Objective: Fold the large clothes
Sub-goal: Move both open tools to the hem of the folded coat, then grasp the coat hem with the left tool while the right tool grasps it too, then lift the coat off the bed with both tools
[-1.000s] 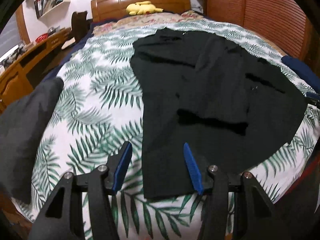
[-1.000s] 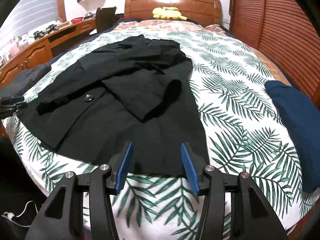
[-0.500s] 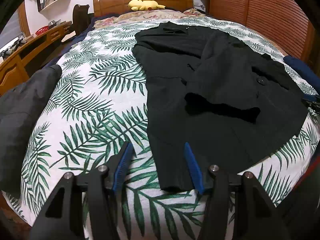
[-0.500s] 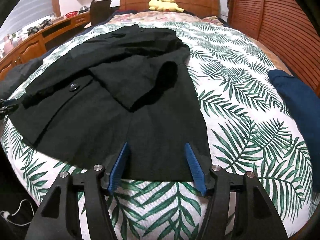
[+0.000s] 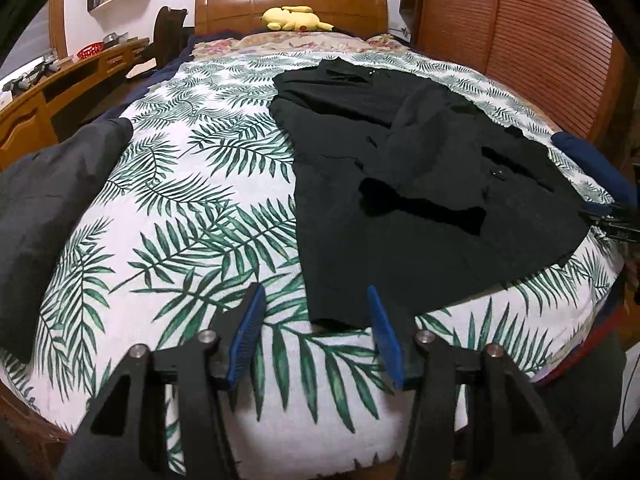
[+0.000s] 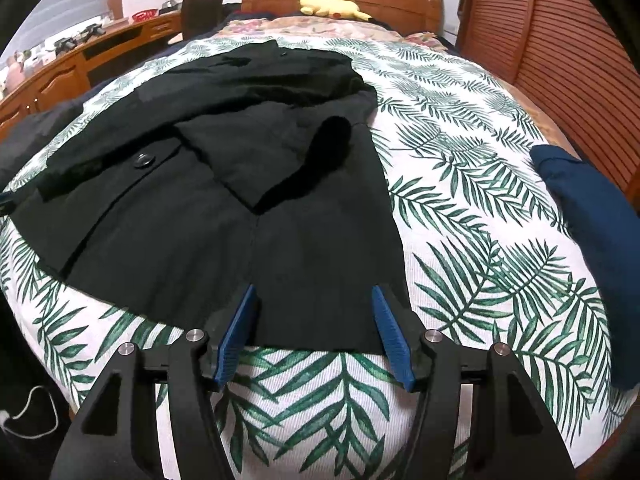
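A black coat (image 5: 420, 160) lies spread flat on the palm-leaf bedspread (image 5: 180, 220), one sleeve folded across its front. My left gripper (image 5: 313, 289) hovers over the coat's near left hem corner. Its jaws are closing, the corner lies under the gap between the blue pads (image 5: 248, 320), and they do not press on it. In the right wrist view the coat (image 6: 200, 220) fills the left half. My right gripper (image 6: 313, 289) stands open above the near right hem corner, which lies between its pads (image 6: 390, 332) untouched.
A dark grey garment (image 5: 40, 200) lies at the bed's left edge and a folded navy one (image 6: 580, 208) at the right edge. A yellow plush toy (image 5: 292, 18) sits by the headboard. A wooden desk (image 5: 60, 80) runs along the left, slatted wooden doors (image 5: 520, 40) along the right.
The left gripper has drawn back toward the foot of the bed, so the coat's corner now sits between its fingers. The right gripper's jaws have widened and it has edged up to the hem.
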